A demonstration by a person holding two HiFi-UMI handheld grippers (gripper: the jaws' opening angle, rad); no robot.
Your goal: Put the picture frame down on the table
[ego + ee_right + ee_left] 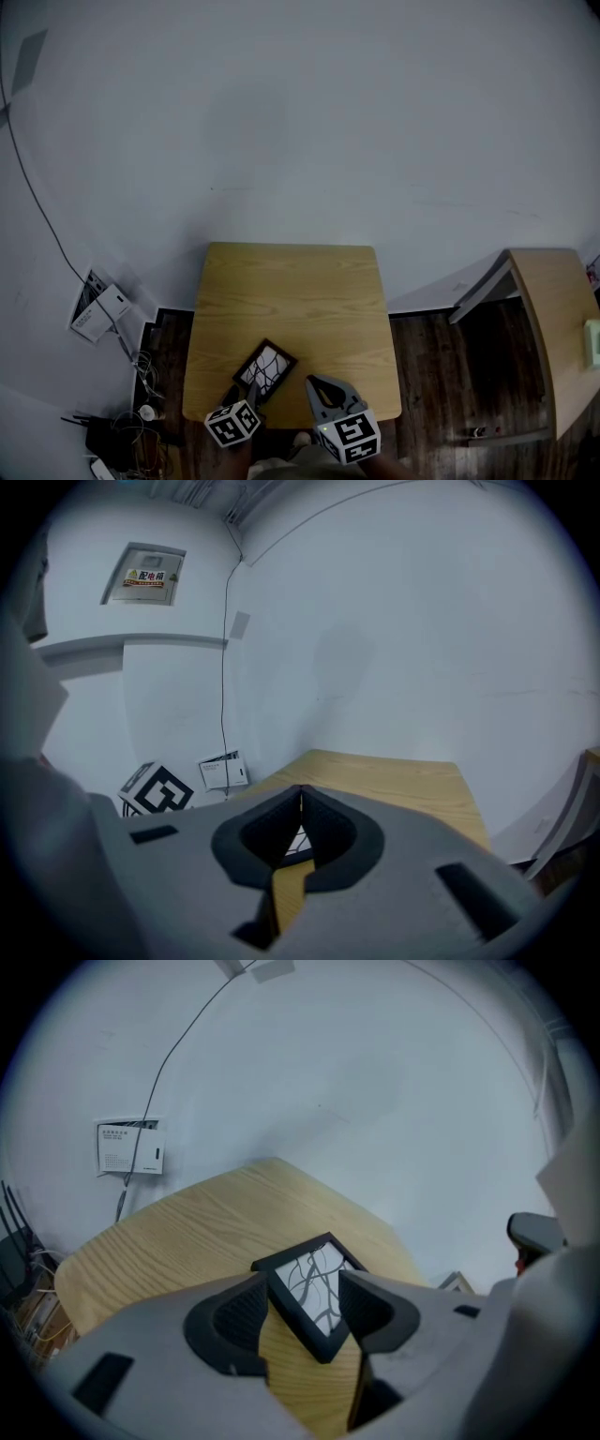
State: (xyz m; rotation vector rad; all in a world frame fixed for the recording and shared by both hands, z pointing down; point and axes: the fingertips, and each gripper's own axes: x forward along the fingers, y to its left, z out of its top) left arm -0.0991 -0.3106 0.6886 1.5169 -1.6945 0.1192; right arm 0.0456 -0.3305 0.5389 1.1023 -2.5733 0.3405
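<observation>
The picture frame (265, 367) lies flat on the bench (291, 281) near its front edge, between the wide-open left gripper (302, 1286) jaws, unpressed. The right gripper (300, 799) is closed, empty. The set-down looks done; next, back the left gripper away without nudging it

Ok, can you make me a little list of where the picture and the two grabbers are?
picture frame: lies flat on the table, near its front edge
table: light wood, against a white wall
left gripper: jaws apart, a corner of the frame between them, not squeezed
right gripper: jaws together, nothing in them
task: frame is down
</observation>
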